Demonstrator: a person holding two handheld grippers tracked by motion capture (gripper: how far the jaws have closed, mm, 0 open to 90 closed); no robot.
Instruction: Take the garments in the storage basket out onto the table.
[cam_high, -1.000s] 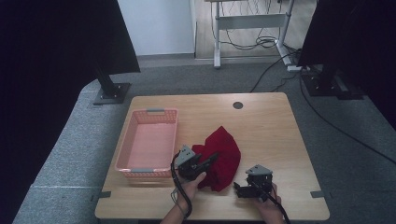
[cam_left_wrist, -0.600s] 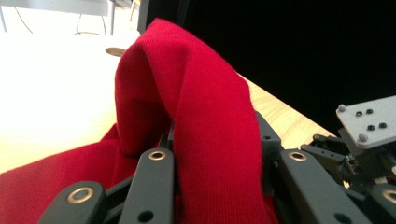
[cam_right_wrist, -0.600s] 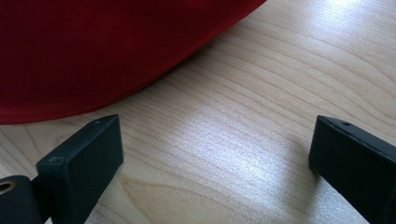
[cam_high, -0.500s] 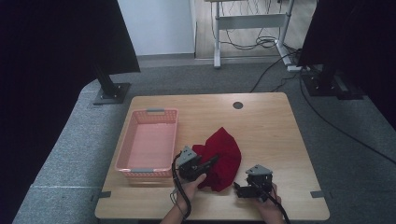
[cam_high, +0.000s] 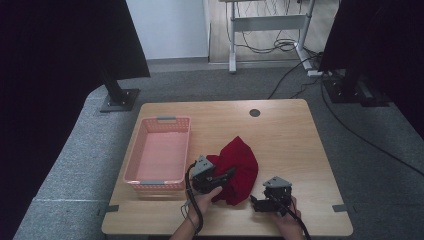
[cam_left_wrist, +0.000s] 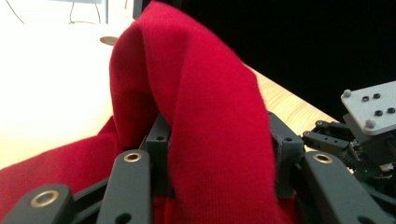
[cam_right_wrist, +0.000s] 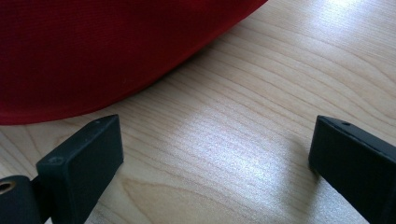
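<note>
**Red cloth draped between parted left jaws; no writing readable**

Seen from the high view: a red cloth (cam_high: 239, 167) bunched on the wooden worktop (cam_high: 285, 140), toward the near edge, right of a pink basket (cam_high: 160, 152) and well apart from a small dark round cap (cam_high: 255, 112) at the far side. No brand, label or lettering legible on cloth, basket or tools.

Left gripper (cam_high: 226, 176) lying at the cloth's near-left edge, held by the left hand (cam_high: 204, 199). In the left gripper view, a thick fold of the red cloth (cam_left_wrist: 210, 121) running up between the jaws and arching over them; jaws just been opening, the fold between them, pads not visibly pressing on it. Grey plate with dark screw heads, on the other gripper, visible at the right edge there.

Right gripper (cam_high: 256, 204) resting low over the worktop just right of the cloth, held by the right hand (cam_high: 287, 220). In the right gripper view, jaws spread wide and holding nothing, bare wood grain between them, the cloth's curved hem (cam_right_wrist: 93, 56) just beyond the left jaw, apart from it.
</note>
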